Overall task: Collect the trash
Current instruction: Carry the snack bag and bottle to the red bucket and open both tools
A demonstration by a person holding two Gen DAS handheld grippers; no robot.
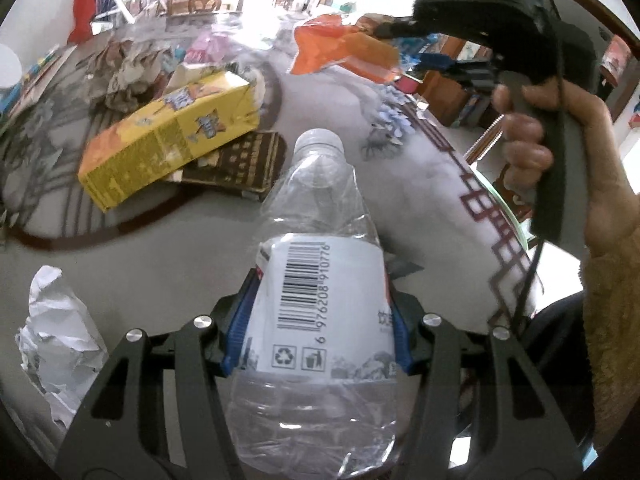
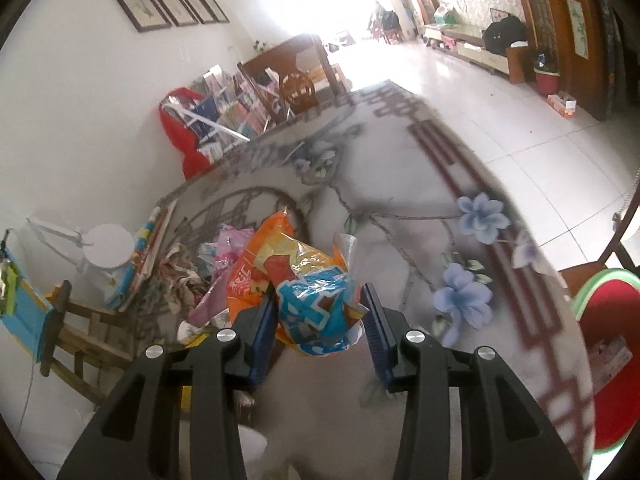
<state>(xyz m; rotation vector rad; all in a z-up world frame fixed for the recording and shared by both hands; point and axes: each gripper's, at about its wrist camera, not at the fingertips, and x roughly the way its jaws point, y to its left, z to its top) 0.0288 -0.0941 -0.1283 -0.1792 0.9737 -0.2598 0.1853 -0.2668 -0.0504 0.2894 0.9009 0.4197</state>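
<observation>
My left gripper (image 1: 320, 320) is shut on a clear plastic water bottle (image 1: 320, 280) with a white barcode label, cap pointing away, held above the table. My right gripper (image 2: 320, 312) is shut on a crumpled orange and blue snack wrapper (image 2: 304, 280), held above the table; the left wrist view shows it raised at the upper right (image 1: 348, 48). A yellow carton (image 1: 168, 136) lies on a dark brown packet (image 1: 240, 168). Crumpled white paper (image 1: 56, 336) lies at the left.
Crumpled brown paper (image 1: 128, 68) and pink wrappers (image 2: 228, 248) lie at the far side of the round floral table (image 2: 400, 200). A red stool (image 2: 612, 344) stands at the right. A wooden chair (image 2: 296, 80) stands behind the table.
</observation>
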